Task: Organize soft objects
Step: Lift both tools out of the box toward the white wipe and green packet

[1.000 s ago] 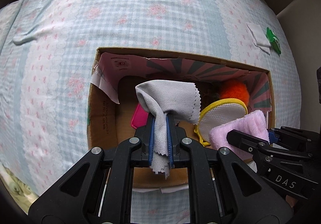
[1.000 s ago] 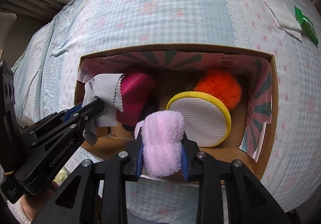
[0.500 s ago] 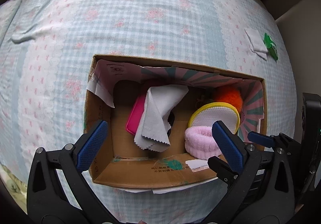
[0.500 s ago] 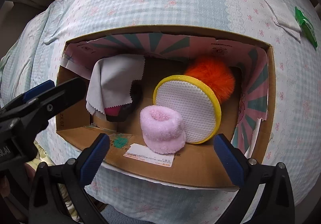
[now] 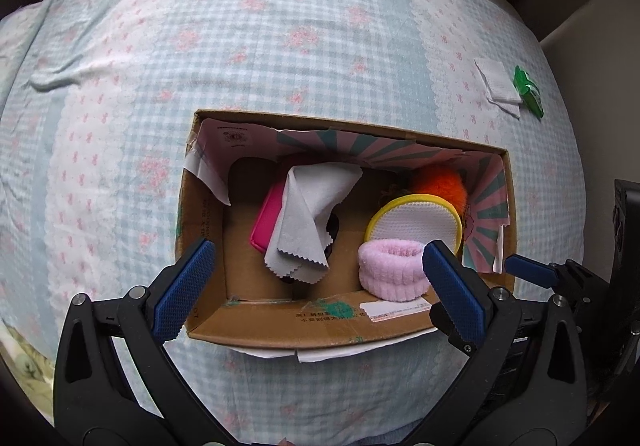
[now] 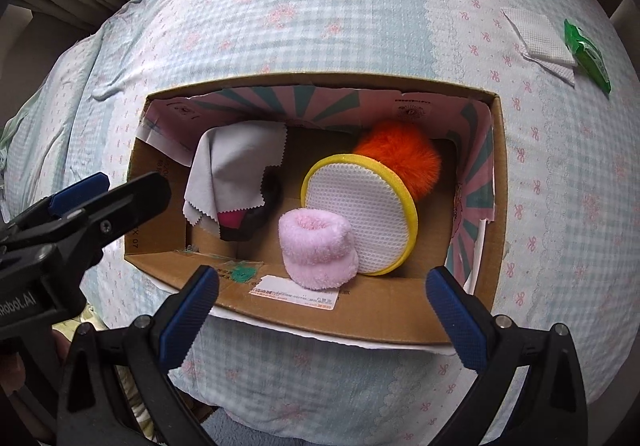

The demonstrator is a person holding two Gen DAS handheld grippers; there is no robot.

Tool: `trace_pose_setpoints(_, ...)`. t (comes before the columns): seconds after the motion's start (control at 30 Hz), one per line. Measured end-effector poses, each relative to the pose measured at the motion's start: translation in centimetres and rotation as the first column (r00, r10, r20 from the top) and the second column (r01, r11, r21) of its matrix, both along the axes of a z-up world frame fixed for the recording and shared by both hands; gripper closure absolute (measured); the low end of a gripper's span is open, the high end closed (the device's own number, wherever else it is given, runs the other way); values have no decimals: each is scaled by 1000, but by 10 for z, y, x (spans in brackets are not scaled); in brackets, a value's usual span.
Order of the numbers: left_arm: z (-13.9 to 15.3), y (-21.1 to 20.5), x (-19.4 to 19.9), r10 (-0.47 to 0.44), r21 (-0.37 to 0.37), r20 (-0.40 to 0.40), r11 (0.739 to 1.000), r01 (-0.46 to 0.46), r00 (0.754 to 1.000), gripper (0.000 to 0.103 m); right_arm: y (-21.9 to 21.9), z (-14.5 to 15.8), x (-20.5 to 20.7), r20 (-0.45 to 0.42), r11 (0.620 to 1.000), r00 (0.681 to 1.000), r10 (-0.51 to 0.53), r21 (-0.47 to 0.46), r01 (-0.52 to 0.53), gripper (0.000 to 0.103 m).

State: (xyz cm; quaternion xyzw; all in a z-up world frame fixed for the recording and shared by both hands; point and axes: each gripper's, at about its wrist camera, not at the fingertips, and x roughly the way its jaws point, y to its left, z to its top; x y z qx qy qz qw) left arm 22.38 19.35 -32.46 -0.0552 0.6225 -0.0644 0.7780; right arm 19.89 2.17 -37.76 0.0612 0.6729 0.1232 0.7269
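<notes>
Lying inside an open brown cardboard box (image 5: 280, 320) with a pink-and-teal striped lining, near the middle of a bed covered by a pale blue checked sheet with pink flowers (image 5: 248, 46): all the soft objects.

Draping over a magenta pink flat item (image 5: 265, 224) in the left half of the box: a grey microfibre cloth with zigzag edges (image 5: 306, 220), with a dark item (image 6: 272, 190) partly showing beneath; what that is, cannot tell.

Sitting against the box's near wall in the right half: a pale pink fluffy rolled band (image 6: 318, 250), touching a round white mesh pad with a yellow rim (image 6: 360, 212) that is leaning tilted behind it. Resting behind the pad, toward the far right corner of the box: an orange fuzzy pom-pom (image 6: 400, 160).

Hovering above the near wall of the box with blue-padded fingers (image 5: 184, 288) spread wide and gripping nothing: the left gripper (image 5: 320, 286). Hanging likewise over the near edge, fingers (image 6: 452, 320) wide apart and empty: the right gripper (image 6: 320, 314).

Lying toward the far right corner of the bed, well apart from the box: a folded white textured tissue (image 6: 538, 40), with a small green plastic packet (image 6: 588, 52) just beside it.
</notes>
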Motion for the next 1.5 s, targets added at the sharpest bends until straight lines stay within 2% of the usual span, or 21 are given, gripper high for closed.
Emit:
trace_pose_setpoints(0.3,36,-6,-27,-6,17,36,1000,6,999,0,-9,41,-24,82,1000,997,-12,1,12,0)
trace_pose_setpoints(0.53,85,-4,-54,3,70,100,998,-10,995,0,-26,94,-47,154,999,987,-32,-6,33,0)
trace_pose_setpoints(0.67,118,-5,-70,40,96,163,994,-56,986,0,-44,134,-60,251,999,967,-42,-24,49,0)
trace_pose_setpoints(0.83,156,-17,-92,114,109,267,983,-147,957,0,-87,181,-74,383,992,921,-73,-67,106,0)
trace_pose_setpoints(1.0,185,-53,-108,162,128,346,968,-218,924,0,-150,203,-79,444,986,888,-119,-55,159,0)
trace_pose_setpoints(1.17,198,-113,-112,201,94,386,962,-255,900,0,-219,209,-76,481,987,866,-133,-17,161,0)
trace_pose_setpoints(1.3,198,-166,-102,193,72,396,968,-240,898,0,-268,207,-61,503,988,855,-127,-13,154,0)
trace_pose_setpoints(1.5,191,-232,-74,150,59,386,981,-187,910,0,-326,199,-30,506,987,851,-140,1,162,0)
